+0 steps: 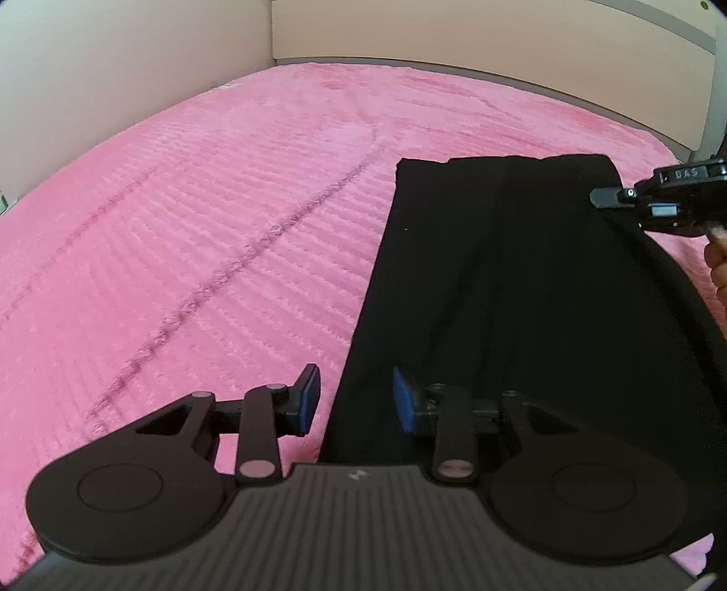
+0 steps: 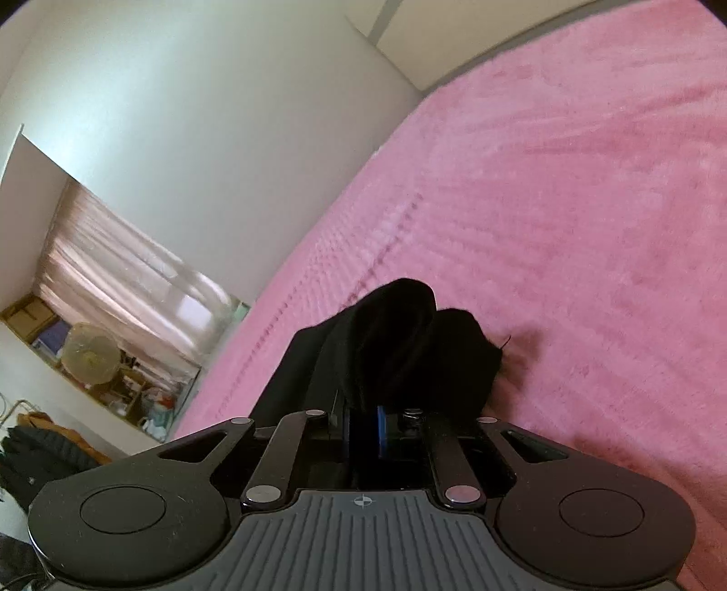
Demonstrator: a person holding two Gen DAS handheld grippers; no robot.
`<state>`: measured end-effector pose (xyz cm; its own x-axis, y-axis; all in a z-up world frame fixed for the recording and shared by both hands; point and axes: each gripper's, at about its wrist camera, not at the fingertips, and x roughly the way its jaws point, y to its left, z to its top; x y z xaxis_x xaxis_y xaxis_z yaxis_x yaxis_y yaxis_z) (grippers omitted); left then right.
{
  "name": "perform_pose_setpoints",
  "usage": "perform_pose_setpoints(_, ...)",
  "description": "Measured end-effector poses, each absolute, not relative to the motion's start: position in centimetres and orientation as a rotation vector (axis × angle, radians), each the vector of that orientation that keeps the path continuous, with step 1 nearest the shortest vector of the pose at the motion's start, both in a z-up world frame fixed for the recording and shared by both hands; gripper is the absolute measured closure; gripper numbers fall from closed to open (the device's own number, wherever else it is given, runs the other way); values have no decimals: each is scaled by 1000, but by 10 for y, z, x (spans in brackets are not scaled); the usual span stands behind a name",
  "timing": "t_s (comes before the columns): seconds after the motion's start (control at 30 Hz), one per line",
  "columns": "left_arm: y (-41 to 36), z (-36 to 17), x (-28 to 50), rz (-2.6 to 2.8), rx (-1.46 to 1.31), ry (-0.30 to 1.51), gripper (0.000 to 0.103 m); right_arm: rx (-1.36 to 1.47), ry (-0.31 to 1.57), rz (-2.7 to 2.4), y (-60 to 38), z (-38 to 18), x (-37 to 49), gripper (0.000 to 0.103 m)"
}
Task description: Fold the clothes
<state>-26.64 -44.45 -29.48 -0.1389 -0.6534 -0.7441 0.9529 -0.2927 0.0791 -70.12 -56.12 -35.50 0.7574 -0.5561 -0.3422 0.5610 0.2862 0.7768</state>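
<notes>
A black garment lies folded lengthwise on the pink bedspread. My left gripper stands open over the garment's left edge near its close end: one blue pad sits over the pink cover, the other over the black cloth. At the right edge of the left wrist view, the right gripper reaches the garment's far right corner. In the right wrist view my right gripper is shut on a bunched fold of the black garment, which rises in front of its blue pads.
A cream headboard and wall border the bed at the back. A hand shows at the right edge. Beyond the bed's side, a window alcove holds a fan and clutter. Pink bedspread stretches wide to the left of the garment.
</notes>
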Motion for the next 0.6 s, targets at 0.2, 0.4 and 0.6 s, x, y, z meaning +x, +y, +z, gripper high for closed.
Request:
perform_pose_setpoints(0.2, -462, -306, -276, -1732, 868, 482, 100, 1038, -5, -775, -563, -355, -709, 94)
perform_pose_setpoints(0.4, -475, -303, -257, -1695, 821, 526, 103, 1033, 45, -769, -571, -350, -713, 94)
perform_pose_setpoints(0.6, -448, -280, -215, -1632, 748, 539, 102, 926, 160, -824, -548, -323, -718, 71)
